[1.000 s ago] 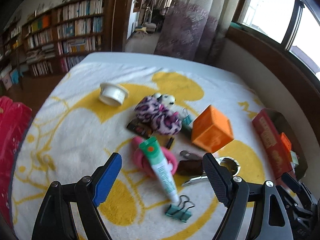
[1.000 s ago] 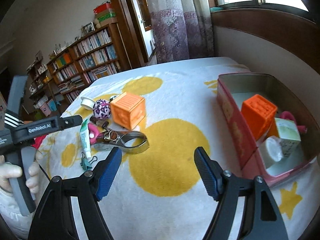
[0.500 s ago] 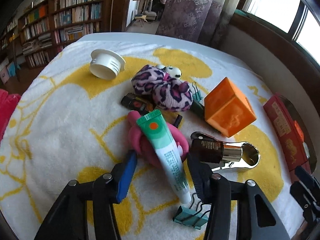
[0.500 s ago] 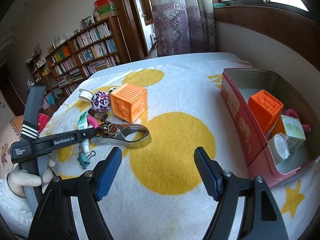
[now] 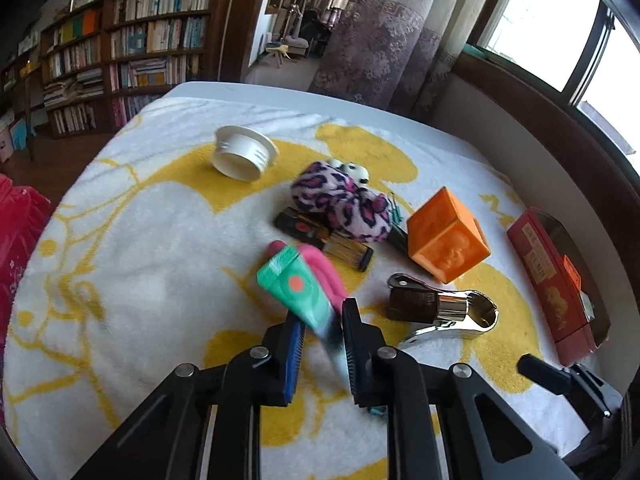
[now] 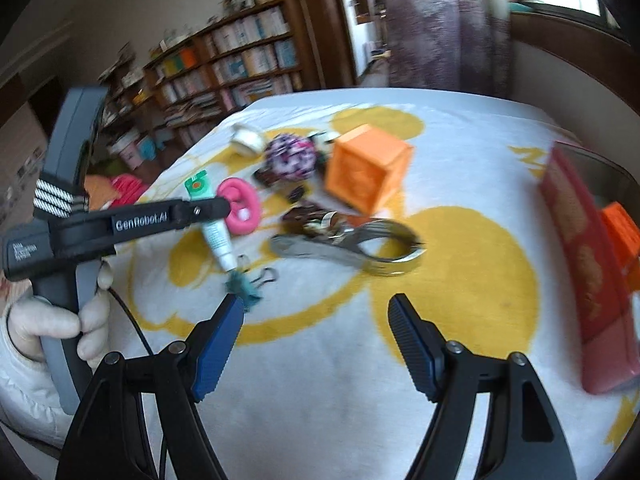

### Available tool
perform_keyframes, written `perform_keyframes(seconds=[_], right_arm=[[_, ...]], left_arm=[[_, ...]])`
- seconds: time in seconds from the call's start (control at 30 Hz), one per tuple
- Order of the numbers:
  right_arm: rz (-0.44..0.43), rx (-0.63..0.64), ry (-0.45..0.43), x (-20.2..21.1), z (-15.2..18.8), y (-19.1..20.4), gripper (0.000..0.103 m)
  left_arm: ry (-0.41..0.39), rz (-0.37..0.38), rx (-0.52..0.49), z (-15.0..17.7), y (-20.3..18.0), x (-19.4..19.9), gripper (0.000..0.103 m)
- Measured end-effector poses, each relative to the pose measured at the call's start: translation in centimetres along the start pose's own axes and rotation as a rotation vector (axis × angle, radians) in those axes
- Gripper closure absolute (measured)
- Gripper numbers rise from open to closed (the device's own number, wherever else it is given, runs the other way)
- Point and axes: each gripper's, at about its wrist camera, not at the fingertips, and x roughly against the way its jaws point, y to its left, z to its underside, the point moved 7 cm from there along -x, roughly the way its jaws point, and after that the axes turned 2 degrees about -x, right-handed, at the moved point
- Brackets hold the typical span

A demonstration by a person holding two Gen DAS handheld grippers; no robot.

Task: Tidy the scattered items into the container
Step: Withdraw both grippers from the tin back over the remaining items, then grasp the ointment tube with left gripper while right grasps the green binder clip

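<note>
Left gripper: the left gripper [image 5: 322,336] is clamped on the green-and-white squeeze tube [image 5: 298,290], its pads pressing the tube's lower half.
Tube: its flat green end tilts up and away from the fingers; its white cap end points down toward the towel.
Right gripper: the right gripper [image 6: 316,322] hangs over bare towel with its jaws wide apart and nothing between them.
Container: the red rectangular tin box [image 6: 588,264] sits on the towel well to the right of the tube, an orange block [image 6: 622,232] showing inside it.
Pink ring: a pink rubber ring [image 6: 239,210] lies just behind the tube, touching or nearly so.
Binder clip: a teal binder clip [image 6: 244,284] lies near the tube's cap end.
Metal clamp: a chrome clamp with a brown handle [image 5: 440,308] lies right of the tube.
Orange cube: a large orange plastic cube [image 5: 446,236] stands beyond the clamp.
Plush: a purple leopard-print plush toy [image 5: 342,202] lies beyond the tube, over a dark flat packet [image 5: 320,236].
Cup: a white plastic cup [image 5: 244,154] lies on its side, far from the tube.
Surface: a white-and-yellow towel [image 5: 140,260].
Person: a gloved hand [image 6: 60,320] grips the left gripper's grey handle.
</note>
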Motion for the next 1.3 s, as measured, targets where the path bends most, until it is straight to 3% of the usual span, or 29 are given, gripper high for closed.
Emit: perform_keyframes(seconds=[0.4, 0.53, 0.63, 0.73, 0.8, 1.13, 1.3], right_arm=[[-0.049, 0.102, 0.091, -4.7, -0.4, 4.1, 0.025], [-0.018, 0.121, 0.103, -6.3, -0.4, 4.3, 0.042], [0.019, 0.151, 0.09, -6.1, -0.3, 4.4, 0.059], [0.019, 0.134, 0.082, -5.7, -0.3, 3.9, 0.059], [0.022, 0.124, 0.068, -5.1, -0.2, 3.6, 0.065], [0.023, 0.061, -0.004, -2.0, -0.3, 2.0, 0.066], [0.023, 0.034, -0.031, -0.7, 0.0, 1.1, 0.066]], left_arm=[[0.011, 0.035, 0.026, 0.7, 1.5, 0.4, 0.083], [0.009, 0.041, 0.027, 0.7, 1.5, 0.5, 0.083], [0.005, 0.043, 0.022, 0.7, 1.3, 0.7, 0.083], [-0.004, 0.042, 0.011, 0.8, 1.0, 1.1, 0.083], [-0.014, 0.042, 0.003, 0.7, 0.7, 1.5, 0.083], [-0.03, 0.026, -0.03, 0.8, -0.6, 2.5, 0.083], [-0.006, -0.018, 0.015, 1.7, 0.4, 2.0, 0.083]])
